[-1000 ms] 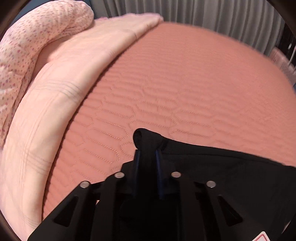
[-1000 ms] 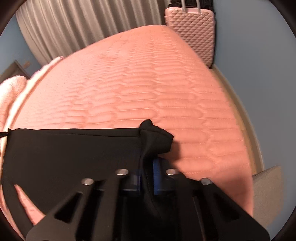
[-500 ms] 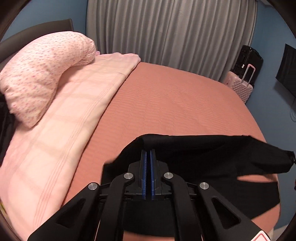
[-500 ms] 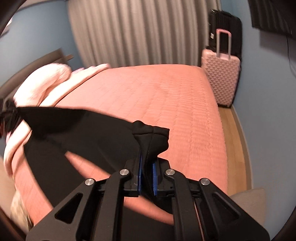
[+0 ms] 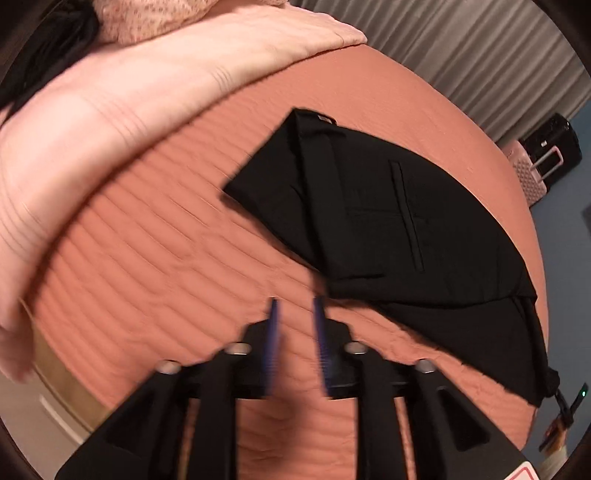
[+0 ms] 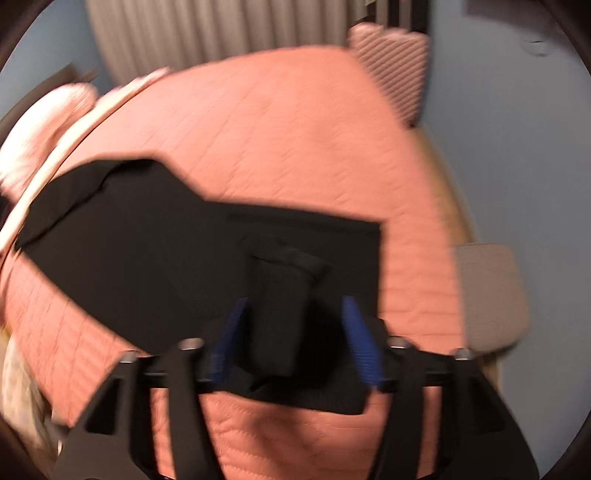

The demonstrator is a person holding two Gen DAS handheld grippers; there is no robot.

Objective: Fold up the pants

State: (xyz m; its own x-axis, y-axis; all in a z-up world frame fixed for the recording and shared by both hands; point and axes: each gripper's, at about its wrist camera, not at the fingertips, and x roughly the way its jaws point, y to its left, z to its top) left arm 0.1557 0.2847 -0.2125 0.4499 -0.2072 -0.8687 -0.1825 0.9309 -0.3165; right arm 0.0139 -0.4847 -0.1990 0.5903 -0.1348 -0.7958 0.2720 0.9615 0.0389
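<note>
The black pants (image 5: pixel 391 229) lie folded on the salmon quilted bed (image 5: pixel 155 266), spread flat toward the near edge, with a welt pocket facing up and one layer lapped over another. In the left wrist view the folded stack sits well out from the pale pink blanket (image 5: pixel 110 118) that runs along one side of the bed; a drawstring end hangs at the cloth's corner near the bed's edge.

The left gripper (image 5: pixel 297 325) hangs above bare quilt just beside the pants, its blue-lined fingers (image 5: pixel 274 332) spread apart and holding nothing.

The right gripper (image 6: pixel 295 325) is over the pants, its fingers (image 6: pixel 356 332) spread wide. A raised fold of black cloth stands between them, with a gap on each side, so nothing is pinched. This view is blurred.

Grey curtains (image 6: pixel 192 33) hang beyond the far edge of the bed, and a pink suitcase (image 5: pixel 532 173) stands by its far corner.
</note>
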